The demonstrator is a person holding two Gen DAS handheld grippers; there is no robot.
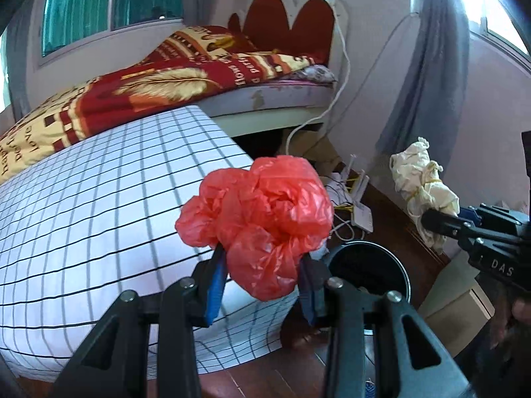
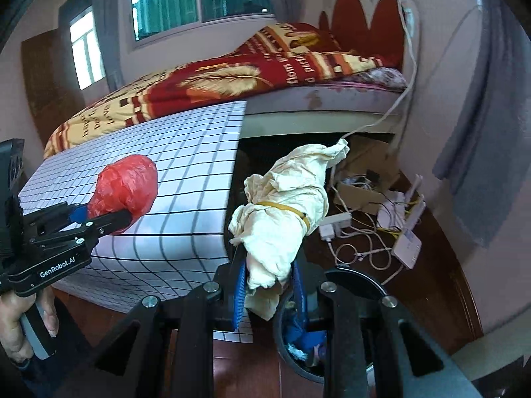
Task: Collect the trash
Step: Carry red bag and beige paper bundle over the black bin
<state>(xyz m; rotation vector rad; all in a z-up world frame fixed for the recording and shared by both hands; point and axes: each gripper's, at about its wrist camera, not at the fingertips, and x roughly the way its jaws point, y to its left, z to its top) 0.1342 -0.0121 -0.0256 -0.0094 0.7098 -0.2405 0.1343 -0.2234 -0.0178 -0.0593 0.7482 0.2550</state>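
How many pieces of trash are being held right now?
2. A crumpled red plastic bag in the left hand-held gripper, and a cream paper wad tied with a rubber band in the right hand-held gripper. The bin below may hide more.

In the left wrist view, the bin stood lower right, the bed behind, cables between them.

Bin contents unclear, rim behind tongs, quilt lettering blurred
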